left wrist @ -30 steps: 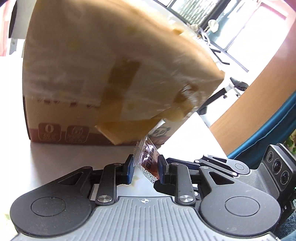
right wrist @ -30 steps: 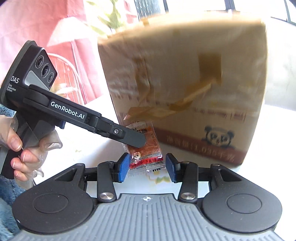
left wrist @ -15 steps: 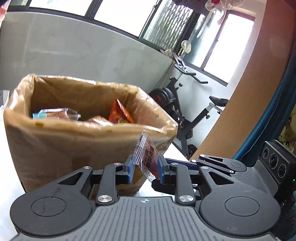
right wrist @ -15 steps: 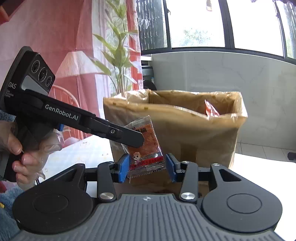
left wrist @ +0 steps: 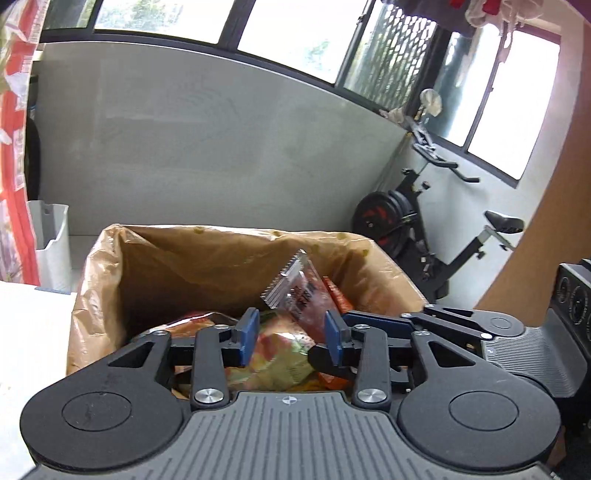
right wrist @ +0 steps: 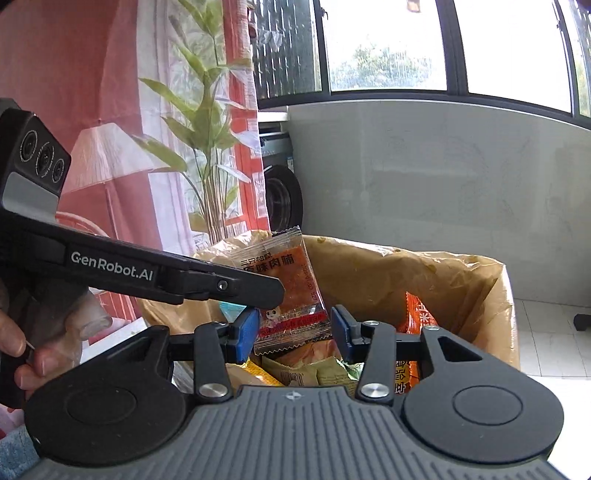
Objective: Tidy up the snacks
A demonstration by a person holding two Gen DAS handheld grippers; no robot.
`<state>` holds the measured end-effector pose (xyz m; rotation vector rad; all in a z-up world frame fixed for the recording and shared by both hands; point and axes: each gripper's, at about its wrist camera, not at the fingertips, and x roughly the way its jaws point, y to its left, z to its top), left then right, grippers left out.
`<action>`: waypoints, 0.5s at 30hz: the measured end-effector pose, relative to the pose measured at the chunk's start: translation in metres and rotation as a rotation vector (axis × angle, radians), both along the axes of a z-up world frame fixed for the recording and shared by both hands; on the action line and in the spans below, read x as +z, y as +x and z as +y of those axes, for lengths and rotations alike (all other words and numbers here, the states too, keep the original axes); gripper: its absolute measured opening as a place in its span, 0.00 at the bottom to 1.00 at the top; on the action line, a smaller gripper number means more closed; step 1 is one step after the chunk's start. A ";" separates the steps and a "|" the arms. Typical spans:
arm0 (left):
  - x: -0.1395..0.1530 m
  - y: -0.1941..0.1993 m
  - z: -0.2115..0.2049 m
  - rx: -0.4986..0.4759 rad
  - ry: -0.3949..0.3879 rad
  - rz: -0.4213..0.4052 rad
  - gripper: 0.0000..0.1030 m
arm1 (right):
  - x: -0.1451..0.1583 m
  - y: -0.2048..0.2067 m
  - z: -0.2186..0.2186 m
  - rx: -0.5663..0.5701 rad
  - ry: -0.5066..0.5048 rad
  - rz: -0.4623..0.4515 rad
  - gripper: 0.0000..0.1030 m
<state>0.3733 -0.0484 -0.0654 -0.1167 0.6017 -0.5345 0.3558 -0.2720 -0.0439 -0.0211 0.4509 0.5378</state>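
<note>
Windows brighten room; left tool opening around snack packet, right tool pinching it.

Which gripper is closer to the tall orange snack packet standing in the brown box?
Right. The right gripper sits just beside the orange packet; the left gripper, jaws opening around a clear packet, is farther left.

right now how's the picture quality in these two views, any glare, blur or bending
Left wrist view: the windows are blown out white, the wall's top edge bows from the fisheye lens, and the snack packet above the box is slightly soft. Right wrist view: the window panes glare too, yet the print on the orange packet reads sharp; the box's far rim stays in soft daylight.
</note>
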 end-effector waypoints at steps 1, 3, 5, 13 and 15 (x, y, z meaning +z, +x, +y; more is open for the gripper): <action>0.001 0.002 0.003 0.029 0.023 -0.006 0.54 | -0.002 0.006 0.003 -0.017 -0.014 0.017 0.46; 0.001 0.005 0.006 0.062 0.051 -0.016 0.58 | -0.007 0.015 0.006 -0.045 -0.037 0.052 0.49; 0.004 0.003 0.009 0.073 0.068 -0.025 0.63 | -0.012 0.021 0.004 -0.066 -0.053 0.084 0.49; 0.020 -0.002 0.008 0.117 0.160 -0.098 0.84 | -0.007 0.018 -0.009 -0.160 -0.066 0.100 0.79; 0.024 -0.006 0.005 0.135 0.192 -0.124 0.84 | -0.003 0.015 -0.012 -0.166 -0.070 0.102 0.82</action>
